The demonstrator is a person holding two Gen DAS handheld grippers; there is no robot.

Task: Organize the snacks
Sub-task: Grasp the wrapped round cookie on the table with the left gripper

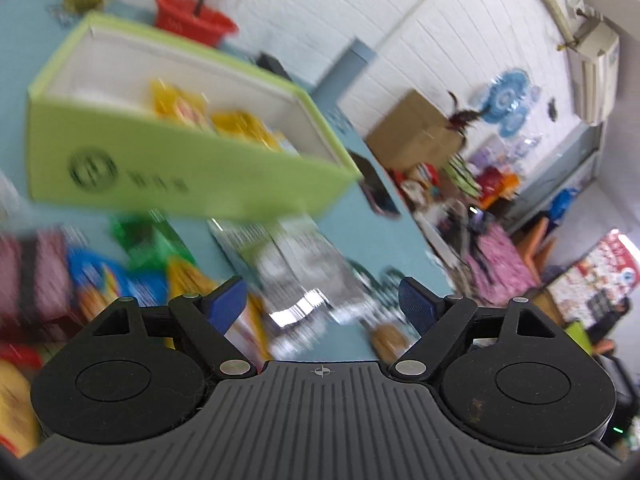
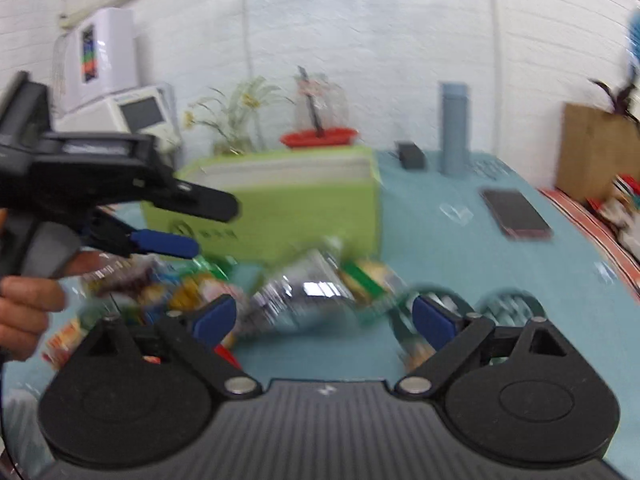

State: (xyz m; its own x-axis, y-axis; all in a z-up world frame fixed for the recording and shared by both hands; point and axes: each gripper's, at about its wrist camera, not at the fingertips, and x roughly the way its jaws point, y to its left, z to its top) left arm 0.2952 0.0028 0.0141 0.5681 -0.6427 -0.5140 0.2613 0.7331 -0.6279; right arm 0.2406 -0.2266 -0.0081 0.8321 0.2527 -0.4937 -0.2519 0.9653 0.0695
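Note:
A lime-green box (image 1: 180, 176) with a white inside holds yellow snack packs (image 1: 240, 126). In the left wrist view my left gripper (image 1: 320, 304) is open just below and in front of it, with nothing pressed between its blue pads (image 1: 226, 300). Loose snack packets (image 1: 132, 276) lie blurred on the blue table, among them a silvery packet (image 1: 288, 264). In the right wrist view my right gripper (image 2: 324, 318) is open over the silvery packet (image 2: 296, 296), its pads clear of it. The green box (image 2: 280, 208) stands behind. My left gripper (image 2: 208, 226), held by a hand (image 2: 28, 308), hovers at the left above the snack pile (image 2: 160, 284).
On the blue table (image 2: 460, 264) lie a phone (image 2: 516, 214), a small black box (image 2: 410, 155) and a tall blue tumbler (image 2: 453, 128). A red basket (image 2: 320, 136) and plants stand behind the green box. A cardboard box (image 2: 596, 148) sits at the far right.

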